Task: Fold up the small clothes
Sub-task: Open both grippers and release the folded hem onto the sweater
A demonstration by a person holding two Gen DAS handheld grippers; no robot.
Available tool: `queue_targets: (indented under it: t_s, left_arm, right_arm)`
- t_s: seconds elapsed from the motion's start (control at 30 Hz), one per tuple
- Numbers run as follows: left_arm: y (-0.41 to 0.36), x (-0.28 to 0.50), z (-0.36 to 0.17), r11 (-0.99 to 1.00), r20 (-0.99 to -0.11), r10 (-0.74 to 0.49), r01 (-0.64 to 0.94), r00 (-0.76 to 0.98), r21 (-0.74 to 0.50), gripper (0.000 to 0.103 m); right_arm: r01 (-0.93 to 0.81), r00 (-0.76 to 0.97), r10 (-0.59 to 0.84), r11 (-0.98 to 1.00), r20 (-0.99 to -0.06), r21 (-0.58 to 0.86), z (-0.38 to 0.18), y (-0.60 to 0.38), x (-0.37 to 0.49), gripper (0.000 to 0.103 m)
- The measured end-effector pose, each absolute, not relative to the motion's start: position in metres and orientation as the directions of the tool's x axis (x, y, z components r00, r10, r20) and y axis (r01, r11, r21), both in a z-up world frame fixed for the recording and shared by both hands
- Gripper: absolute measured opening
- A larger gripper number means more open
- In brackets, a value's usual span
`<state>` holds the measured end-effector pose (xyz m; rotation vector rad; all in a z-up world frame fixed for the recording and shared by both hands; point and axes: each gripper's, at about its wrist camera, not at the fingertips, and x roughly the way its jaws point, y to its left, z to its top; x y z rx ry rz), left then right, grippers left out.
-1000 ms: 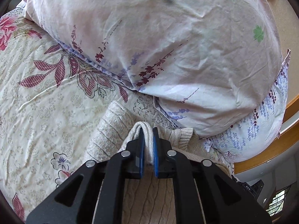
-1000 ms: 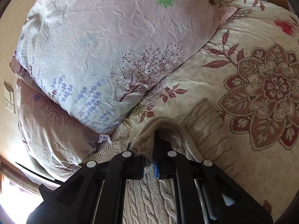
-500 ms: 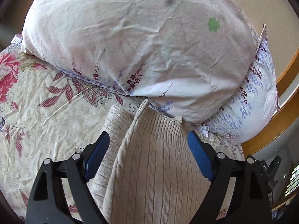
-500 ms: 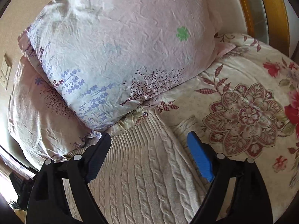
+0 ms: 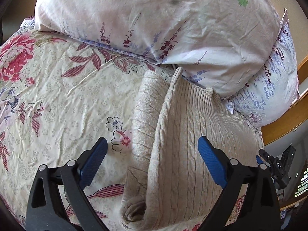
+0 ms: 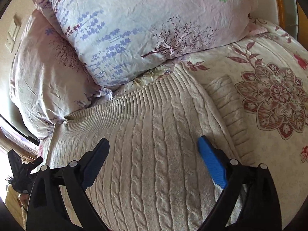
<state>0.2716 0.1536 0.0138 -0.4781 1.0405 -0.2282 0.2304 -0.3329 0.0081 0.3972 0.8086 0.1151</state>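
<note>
The left hand-held gripper (image 5: 151, 156) and the right hand-held gripper (image 6: 154, 156) are both hanging wide apart and holding nothing, low in their frames. Just beyond them, the cream cable-knit sweater (image 6: 154, 144) is lying on the floral bed (image 5: 57, 100), its ribbed hem (image 6: 123, 100) reaching the pillows (image 6: 144, 28). One fold appears laid; a sleeve (image 5: 144, 115) is still sticking out, so more folding seems to be waiting.

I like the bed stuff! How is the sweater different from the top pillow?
The sweater is beige knit with cable twists; the top pillow is smooth wrinkled cloth printed with purple flowers and a green clover. The sweater lies flat on the bedspread; the pillow is puffy and rests on another pillow. Both are soft and pale.
</note>
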Motion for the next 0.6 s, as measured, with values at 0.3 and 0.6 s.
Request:
queue_targets:
  t_s: [0.3, 0.6]
  left_arm:
    - [0.143, 0.275, 0.012, 0.883, -0.777, -0.393, -0.035, 0.491, -0.468, 0.068]
    - [0.133, 0.278, 0.012, 0.896, -0.788, -0.370, -0.033, 0.492, -0.442, 0.055]
  right_arm:
    - [0.070, 0.684, -0.025, 0.997, -0.729, 0.032, 0.028, -0.260, 0.224, 0.102]
    - [0.049, 0.692, -0.071, 0.997, -0.718, -0.051, 0.004, -0.230, 0.230, 0.102]
